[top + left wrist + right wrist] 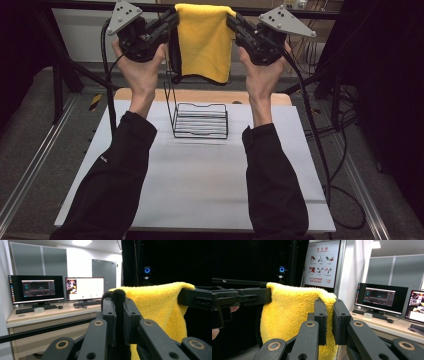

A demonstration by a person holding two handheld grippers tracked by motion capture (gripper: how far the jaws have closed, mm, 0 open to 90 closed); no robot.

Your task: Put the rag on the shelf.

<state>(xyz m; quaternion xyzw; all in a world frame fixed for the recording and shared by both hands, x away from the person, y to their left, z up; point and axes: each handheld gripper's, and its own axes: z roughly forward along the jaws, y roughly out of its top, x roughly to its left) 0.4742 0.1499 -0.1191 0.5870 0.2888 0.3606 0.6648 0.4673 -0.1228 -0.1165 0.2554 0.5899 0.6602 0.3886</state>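
Yellow towel (204,42) is up in the air, stretched btwn both hands, well above the table (195,185) and roughly over the black wire rack (199,120) standing near the far edge. It hangs folded over, black trim along the bottom hem.

Left hand-held gripper (172,20): jaws clamped tight on the towel's left top corner. In the left gripper view a dark fold of fabric is pinched right btwn the pads (118,315), yellow spilling off to the side. Right hand-held gripper (231,21): also closed on the opposite top corner; in the right gripper view the yellow pile sits btwn the jaws (329,315), no gap to speak of.

Step in hand, as I read it: draping the towel over the rack's tall upright bar (170,95). To do it well:

- Keep both grips shut, no slack, till the cloth's weight sits on the bar.
- Keep top edge level, both hands at the same height, else it slides to one side.
- Line the fold's middle up w/ the bar before lowering; the hem looks close to the upright already, so watch for snagging.
- Lower slowly, straight down, equal hang front and back.
- Release both corners together, then back out sideways w/o dragging the fabric.

Risk: the rack looks light, so a tug could tip it.
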